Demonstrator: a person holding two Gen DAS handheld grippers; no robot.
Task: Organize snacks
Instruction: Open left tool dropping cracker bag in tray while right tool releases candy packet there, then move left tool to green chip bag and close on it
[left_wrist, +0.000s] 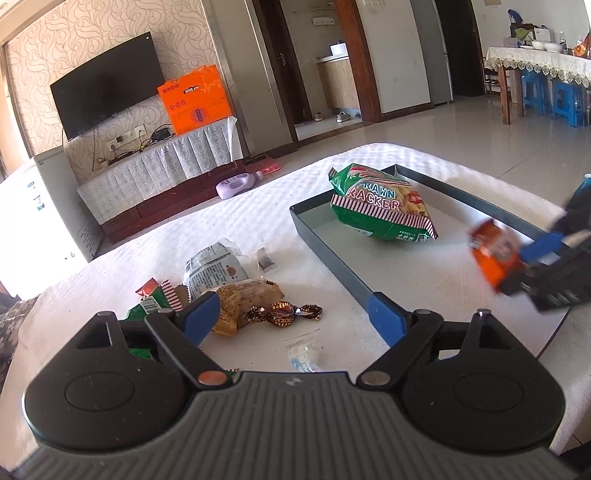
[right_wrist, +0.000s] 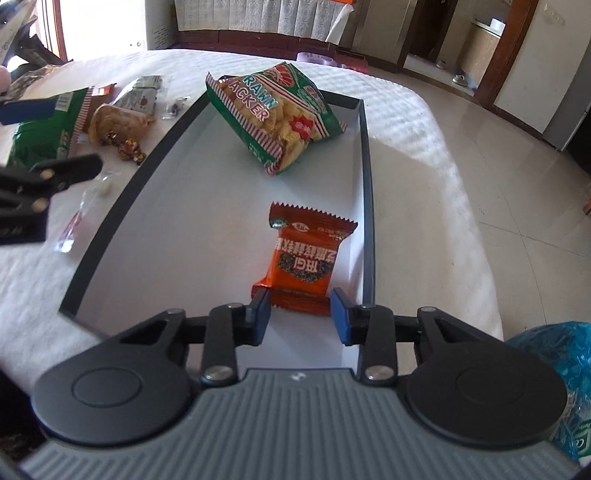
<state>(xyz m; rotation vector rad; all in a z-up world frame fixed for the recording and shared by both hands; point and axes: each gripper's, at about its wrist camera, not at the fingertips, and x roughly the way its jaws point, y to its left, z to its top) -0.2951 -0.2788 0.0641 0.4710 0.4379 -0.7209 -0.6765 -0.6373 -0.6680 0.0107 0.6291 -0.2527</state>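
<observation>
While the left gripper (left_wrist: 299, 317) stands released, the right gripper (right_wrist: 301, 314) grasps the orange packet (right_wrist: 304, 262) near the tray's (right_wrist: 367, 184) right edge.

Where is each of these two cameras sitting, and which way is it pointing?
Left wrist view: sits on the left tool, looking over loose snacks toward the TV wall; its own blue fingers stand wide apart, and the right tool shows at right.
Right wrist view: sits on the right tool, looking down into the tray; its fingers flank the orange packet, and the left tool shows at the left edge.
Shared: the tray, the orange packet and the prawn cracker bag.
</observation>
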